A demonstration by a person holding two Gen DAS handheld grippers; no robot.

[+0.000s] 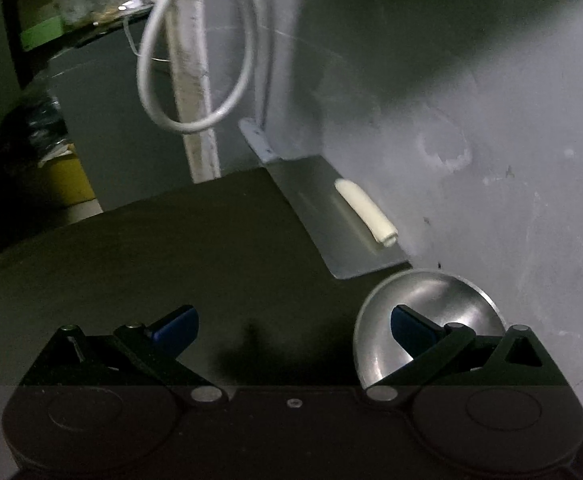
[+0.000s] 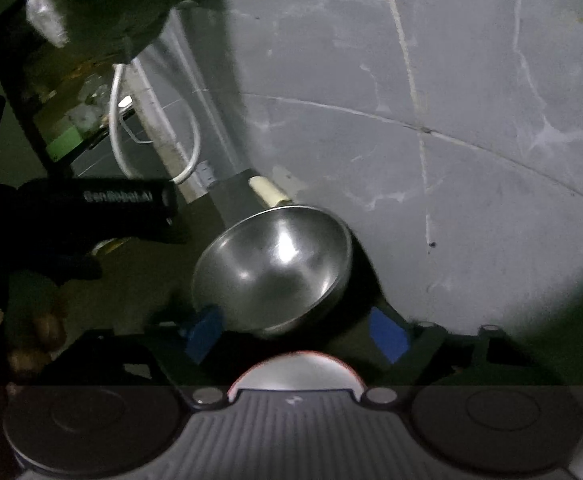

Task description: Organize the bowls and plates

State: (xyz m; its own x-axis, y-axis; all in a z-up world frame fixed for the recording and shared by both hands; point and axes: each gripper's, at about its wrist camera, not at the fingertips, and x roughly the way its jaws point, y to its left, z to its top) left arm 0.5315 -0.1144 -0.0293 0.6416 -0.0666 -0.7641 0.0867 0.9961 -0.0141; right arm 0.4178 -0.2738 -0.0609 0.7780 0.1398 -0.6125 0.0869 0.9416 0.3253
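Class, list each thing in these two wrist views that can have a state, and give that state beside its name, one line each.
Steel bowl: tilted, empty, between the right gripper's fingers; whether they grip it I cannot tell.
Right gripper: fingers spread either side of the bowl.
Left gripper: open, holding nothing.
Cream tube: lying flat on the metal sheet.
Metal sheet: flat on the dark tabletop, against the wall.
White cable: hanging in a loop.

The steel bowl (image 1: 423,320) is partly hidden behind one left gripper finger (image 1: 411,326). In the right view, the bowl's (image 2: 271,268) bottom hides between the jaws.
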